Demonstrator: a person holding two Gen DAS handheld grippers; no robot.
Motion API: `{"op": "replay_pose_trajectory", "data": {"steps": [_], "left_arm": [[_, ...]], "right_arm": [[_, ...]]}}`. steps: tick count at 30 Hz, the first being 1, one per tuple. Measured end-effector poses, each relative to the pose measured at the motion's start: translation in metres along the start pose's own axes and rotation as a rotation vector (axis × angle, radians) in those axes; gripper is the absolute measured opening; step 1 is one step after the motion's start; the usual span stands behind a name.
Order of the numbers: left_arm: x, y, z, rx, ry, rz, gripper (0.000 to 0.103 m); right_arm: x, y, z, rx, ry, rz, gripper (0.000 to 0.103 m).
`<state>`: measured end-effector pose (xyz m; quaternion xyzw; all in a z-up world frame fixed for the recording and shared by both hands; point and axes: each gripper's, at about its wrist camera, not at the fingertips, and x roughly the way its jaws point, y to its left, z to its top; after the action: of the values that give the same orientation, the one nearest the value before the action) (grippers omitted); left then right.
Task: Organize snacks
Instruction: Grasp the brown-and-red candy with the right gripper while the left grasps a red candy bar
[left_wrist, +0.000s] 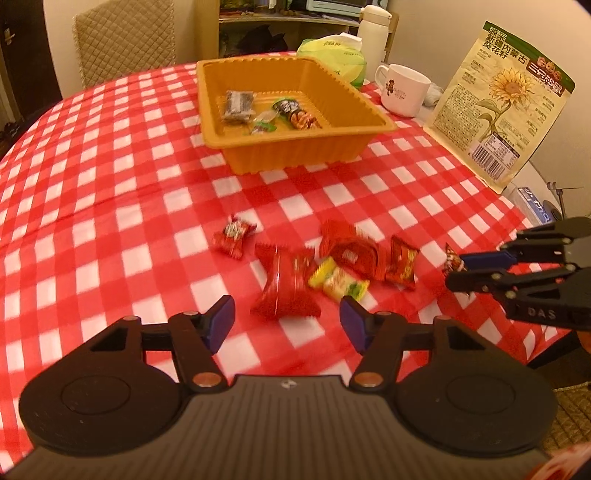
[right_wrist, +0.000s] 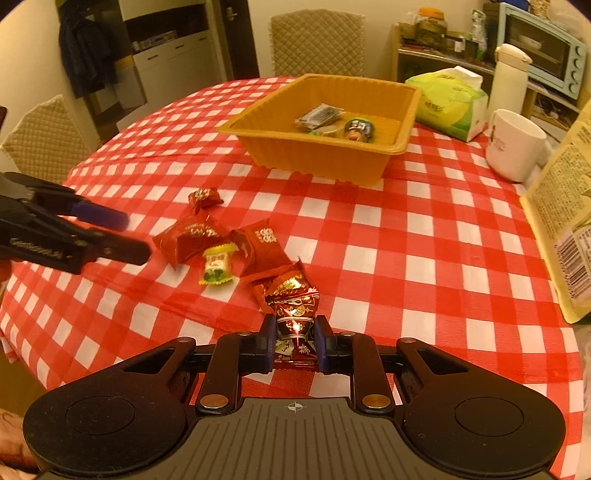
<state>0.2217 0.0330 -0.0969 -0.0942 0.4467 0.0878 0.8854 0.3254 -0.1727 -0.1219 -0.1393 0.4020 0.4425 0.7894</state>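
An orange tray (left_wrist: 295, 155) (right_wrist: 325, 162) stands mid-table on the red checked cloth, holding a dark packet (left_wrist: 238, 105) and a green-and-red candy (left_wrist: 295, 112). Several loose snacks lie nearer. They include a small red candy (left_wrist: 234, 236), a large red packet (left_wrist: 284, 284) and a yellow-green candy (left_wrist: 338, 282) (right_wrist: 218, 266). My left gripper (left_wrist: 288, 323) (right_wrist: 136, 236) is open just short of the large red packet, pads clear of it. My right gripper (right_wrist: 295, 343) (left_wrist: 458, 271) is shut on a red foil candy (right_wrist: 293, 314), at the right end of the pile.
A sunflower-seed bag (left_wrist: 502, 110) stands upright at the right edge of the table. A white mug (left_wrist: 402, 90), a green tissue pack (left_wrist: 340, 55) and a white flask (left_wrist: 373, 33) sit behind the tray. A padded chair (left_wrist: 125, 40) is at the far side.
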Motion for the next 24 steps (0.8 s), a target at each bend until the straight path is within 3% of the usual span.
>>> {"op": "replay_pose_trajectory", "data": {"steps": [11,16,20,24], "left_arm": [[0.03,0.003,0.02,0.04,0.03,0.004,0.052],[0.038,0.007,0.022,0.043,0.055,-0.004,0.043],[0.043,0.007,0.02,0.045,0.076,-0.024,0.027],[0.041,0.009,0.017,0.047,0.077,-0.031,0.024]], "right_arm": [[-0.011,-0.002,0.005,0.029,-0.028,-0.018,0.022],[-0.011,-0.003,0.006,0.036,-0.028,-0.025,0.022],[-0.012,-0.003,0.006,0.038,-0.029,-0.028,0.022],[-0.011,-0.002,0.008,0.039,-0.03,-0.029,0.022]]}}
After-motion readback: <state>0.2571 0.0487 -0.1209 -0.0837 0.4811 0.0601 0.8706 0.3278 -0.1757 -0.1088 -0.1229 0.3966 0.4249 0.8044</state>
